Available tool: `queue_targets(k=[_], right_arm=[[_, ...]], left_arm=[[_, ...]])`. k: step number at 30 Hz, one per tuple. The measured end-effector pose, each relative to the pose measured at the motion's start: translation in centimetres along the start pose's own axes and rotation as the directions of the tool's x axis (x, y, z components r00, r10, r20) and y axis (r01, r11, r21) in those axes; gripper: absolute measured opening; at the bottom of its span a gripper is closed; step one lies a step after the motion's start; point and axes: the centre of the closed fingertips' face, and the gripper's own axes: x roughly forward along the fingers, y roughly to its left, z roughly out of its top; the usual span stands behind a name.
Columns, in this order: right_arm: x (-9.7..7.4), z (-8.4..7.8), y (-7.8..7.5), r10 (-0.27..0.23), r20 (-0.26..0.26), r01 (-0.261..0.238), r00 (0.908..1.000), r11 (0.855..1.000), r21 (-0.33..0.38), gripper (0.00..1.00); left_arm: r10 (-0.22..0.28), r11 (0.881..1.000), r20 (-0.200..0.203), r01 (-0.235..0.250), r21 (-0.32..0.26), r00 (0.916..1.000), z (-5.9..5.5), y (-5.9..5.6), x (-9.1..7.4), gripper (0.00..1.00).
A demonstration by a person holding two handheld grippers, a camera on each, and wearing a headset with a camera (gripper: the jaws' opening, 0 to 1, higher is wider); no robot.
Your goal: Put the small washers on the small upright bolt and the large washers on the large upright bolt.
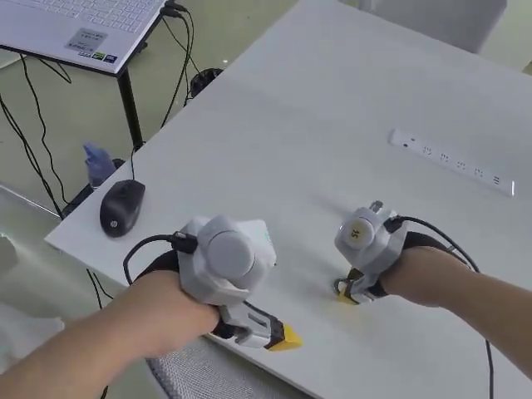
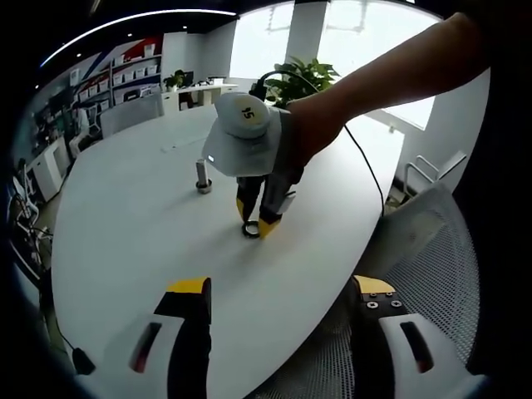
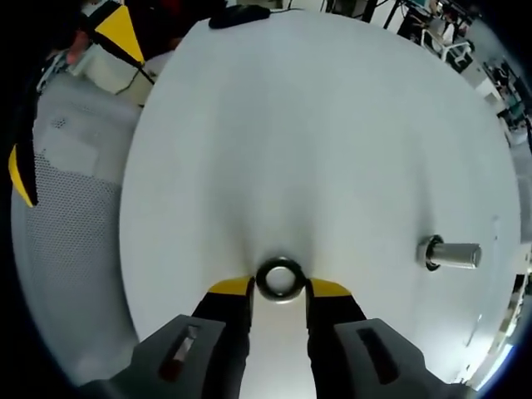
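A dark metal washer (image 3: 280, 278) lies flat on the white table (image 3: 316, 125). My right gripper (image 3: 280, 288) points down at it, its yellow tips pressed to the washer's two sides. In the head view the right gripper (image 1: 349, 291) stands near the table's front edge with the washer (image 1: 342, 288) at its tips. One upright metal bolt (image 3: 453, 253) stands a short way beyond, also visible as the bolt (image 1: 376, 205) behind the right gripper. My left gripper (image 2: 281, 291) is open and holds nothing, hovering over the front edge to the left (image 1: 278, 332).
A black mouse (image 1: 122, 206) sits at the table's left corner. A white power strip (image 1: 453, 160) lies far right. A laptop (image 1: 83, 25) rests on a side stand. A grey mesh chair (image 2: 432, 249) is just off the front edge.
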Motion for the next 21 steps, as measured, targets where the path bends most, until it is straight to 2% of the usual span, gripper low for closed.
queue_targets(k=[12, 21], right_arm=[[0.04, -0.13, -0.06, -0.012, 0.018, 0.011, 0.9998, 0.999, 0.048, 0.24], [-0.05, -0.02, -0.02, -0.015, 0.021, 0.015, 0.9997, 0.999, 0.035, 0.22]], left_arm=[[-0.009, 1.0, -0.011, 0.009, 0.004, 0.9999, -0.21, -0.7, 0.36, 0.65], [-0.01, 1.0, -0.017, 0.01, 0.004, 0.9998, -0.31, -1.07, 0.48, 0.64]])
